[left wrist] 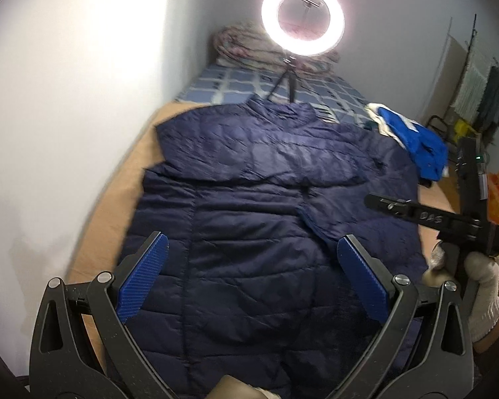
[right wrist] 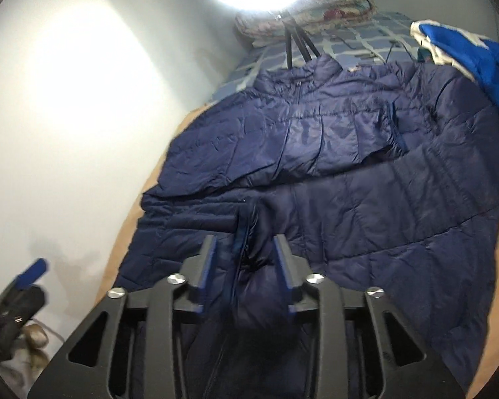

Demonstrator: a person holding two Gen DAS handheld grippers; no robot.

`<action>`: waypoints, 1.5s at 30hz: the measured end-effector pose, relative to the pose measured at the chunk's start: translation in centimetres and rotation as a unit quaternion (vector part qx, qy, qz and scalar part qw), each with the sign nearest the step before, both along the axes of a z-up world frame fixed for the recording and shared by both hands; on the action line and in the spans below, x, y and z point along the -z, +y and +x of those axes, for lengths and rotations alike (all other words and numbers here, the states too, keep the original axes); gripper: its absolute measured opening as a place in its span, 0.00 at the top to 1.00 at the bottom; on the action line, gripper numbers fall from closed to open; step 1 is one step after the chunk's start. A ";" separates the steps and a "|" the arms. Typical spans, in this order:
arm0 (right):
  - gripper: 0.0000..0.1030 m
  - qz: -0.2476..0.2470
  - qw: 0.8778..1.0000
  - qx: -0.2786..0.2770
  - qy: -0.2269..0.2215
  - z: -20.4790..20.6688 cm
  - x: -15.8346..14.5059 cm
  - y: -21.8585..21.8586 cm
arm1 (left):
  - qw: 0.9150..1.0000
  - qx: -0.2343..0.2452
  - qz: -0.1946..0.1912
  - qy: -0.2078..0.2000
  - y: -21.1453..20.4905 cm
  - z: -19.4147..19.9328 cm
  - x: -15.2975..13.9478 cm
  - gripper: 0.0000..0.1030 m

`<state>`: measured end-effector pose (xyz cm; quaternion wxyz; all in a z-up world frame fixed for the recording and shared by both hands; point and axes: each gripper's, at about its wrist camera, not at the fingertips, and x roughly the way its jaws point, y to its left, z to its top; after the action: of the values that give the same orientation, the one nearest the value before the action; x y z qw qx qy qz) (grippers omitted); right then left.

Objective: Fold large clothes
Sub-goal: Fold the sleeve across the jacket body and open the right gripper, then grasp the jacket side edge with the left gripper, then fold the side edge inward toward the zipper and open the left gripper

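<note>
Navy quilted nylon fills nearly everything ahead of my two tools — a puffer jacket [left wrist: 249, 219] spread flat on the tan mattress [left wrist: 116, 206], collar at the far end and hem nearest me. One sleeve lies folded across the chest, and its cuff ends toward the right side of the jacket.

My left gripper [left wrist: 251, 279] hovers over the lower part of the jacket with its blue ribbed pads [left wrist: 143, 276] spread wide and nothing between them. My right gripper [right wrist: 244, 262] has its jaws drawn in narrow around a raised bunch of the jacket's fabric near the front zip line, and the cloth sits pinched between the two fingers (motion blur softens the exact edges of the fold). In the left wrist view that right tool shows off to my right, held in a white knit glove [left wrist: 482, 292].

Beyond the collar stands a lit ring light [left wrist: 302, 16] on a small black tripod [left wrist: 284, 79], set on a blue checked sheet [left wrist: 236, 83]. Further back against the wall lies a folded floral quilt [left wrist: 246, 46]. To the far right of the jacket's shoulder sits a bright blue and white garment [left wrist: 412, 136] — it overlaps the jacket's edge.
</note>
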<state>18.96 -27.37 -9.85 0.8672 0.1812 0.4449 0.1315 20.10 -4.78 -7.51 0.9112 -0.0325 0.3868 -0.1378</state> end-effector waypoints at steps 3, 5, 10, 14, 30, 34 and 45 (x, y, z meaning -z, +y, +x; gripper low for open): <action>0.61 0.009 1.000 0.002 -0.009 -2.3 -1.9 -1.9 | 0.999 0.017 -0.030 0.028 -0.6 0.6 0.6 0.01; 0.61 0.005 1.000 0.007 -0.010 -3.7 -3.0 -3.1 | 0.997 0.033 -0.053 0.055 -1.1 1.4 1.2 0.05; 0.60 -0.017 0.999 0.041 -0.020 -7.4 -5.4 -7.2 | 0.987 0.051 -0.098 0.119 -2.7 4.1 3.2 0.11; 0.60 0.014 0.996 0.084 -0.027 -9.1 -5.9 -10.7 | 0.971 0.062 -0.141 0.181 -4.9 7.1 6.1 0.11; 0.60 0.022 0.991 0.125 -0.049 -8.9 -6.7 -15.4 | 0.975 0.067 -0.070 0.198 -12.5 12.7 10.9 0.96; 0.60 0.028 0.989 0.140 -0.048 -9.4 -6.9 -16.4 | 0.987 0.087 -0.025 0.130 -14.2 12.6 8.4 0.97; 0.60 0.043 0.988 0.142 -0.048 -10.0 -7.5 -16.4 | 0.994 0.078 0.070 0.004 -14.5 17.7 3.3 0.98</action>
<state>8.95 -43.79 -2.31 0.8889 0.2728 0.3664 0.0344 37.80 -19.23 -10.85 0.8963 0.0616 0.4001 -0.1810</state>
